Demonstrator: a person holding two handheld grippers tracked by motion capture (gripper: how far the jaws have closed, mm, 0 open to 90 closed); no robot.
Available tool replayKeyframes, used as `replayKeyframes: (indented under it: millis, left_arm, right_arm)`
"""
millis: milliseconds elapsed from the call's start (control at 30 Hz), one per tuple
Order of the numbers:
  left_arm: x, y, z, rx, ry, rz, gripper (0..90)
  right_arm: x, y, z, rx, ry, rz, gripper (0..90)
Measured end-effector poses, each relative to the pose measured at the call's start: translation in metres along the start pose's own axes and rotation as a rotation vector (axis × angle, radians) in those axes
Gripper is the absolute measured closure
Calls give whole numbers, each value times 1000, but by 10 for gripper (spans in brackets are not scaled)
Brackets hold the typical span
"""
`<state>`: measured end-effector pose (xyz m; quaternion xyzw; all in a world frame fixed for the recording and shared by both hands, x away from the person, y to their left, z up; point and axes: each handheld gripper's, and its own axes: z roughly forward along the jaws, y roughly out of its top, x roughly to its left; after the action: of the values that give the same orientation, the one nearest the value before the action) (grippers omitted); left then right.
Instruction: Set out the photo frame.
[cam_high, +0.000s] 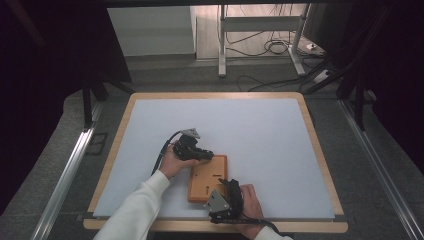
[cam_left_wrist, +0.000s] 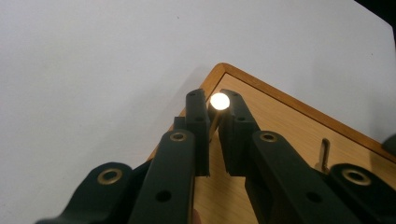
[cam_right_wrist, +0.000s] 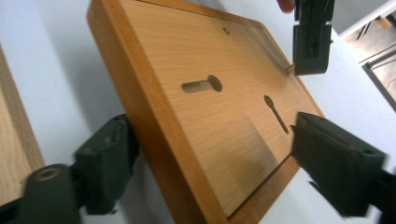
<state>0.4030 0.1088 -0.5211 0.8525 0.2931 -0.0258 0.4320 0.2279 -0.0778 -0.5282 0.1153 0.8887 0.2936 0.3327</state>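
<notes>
A flat wooden board (cam_high: 202, 175) with a raised rim lies on the white mat near the table's front. Two keyhole-shaped slots (cam_right_wrist: 201, 85) and a small hole (cam_right_wrist: 226, 31) are cut in its face. My left gripper (cam_left_wrist: 214, 100) is shut on a small pin with a shiny round head (cam_left_wrist: 219, 101), over the board's far left corner (cam_left_wrist: 219, 70). In the right gripper view the pin's tip (cam_right_wrist: 290, 69) sits at the board's rim under the left gripper (cam_right_wrist: 309, 69). My right gripper (cam_right_wrist: 212, 133) straddles the board's near end, one jaw against each side.
The white mat (cam_high: 260, 130) covers a table with a wooden rim (cam_high: 312, 130). To the right of the board and behind it the mat is bare. Past the far edge are a desk frame (cam_high: 222, 45) and loose cables (cam_high: 272, 47) on the floor.
</notes>
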Motion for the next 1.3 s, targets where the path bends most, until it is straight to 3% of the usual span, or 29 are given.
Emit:
replayKeyframes:
  millis: [167,333,533,600,667,767,1033,1300]
  left_arm:
    - [-2,-1,0,-15,28,9,842]
    - [-4,-1,1,-19,64,30,827]
    - [-5,-1,2,-32,76,35,750]
    - [-6,-1,0,-48,114,30,671]
    - [-5,-2,-7,-68,129,8,570]
    - [-5,-6,-21,-96,169,-6,499]
    - [-9,-30,-52,-108,221,2,420]
    - [-13,-51,-69,-109,232,-14,384]
  right_arm:
    - [0,3,-4,-20,-14,-23,249]
    - [-7,6,-10,-39,-28,-19,382]
    - [-14,10,-15,-52,-48,-31,432]
    - [-16,10,-16,-58,-45,-13,434]
    - [-19,10,-17,-64,-37,0,434]
    - [-20,11,-17,-63,-40,-2,434]
    - [-22,10,-18,-63,-33,3,435]
    - [-25,10,-19,-65,-28,10,435]
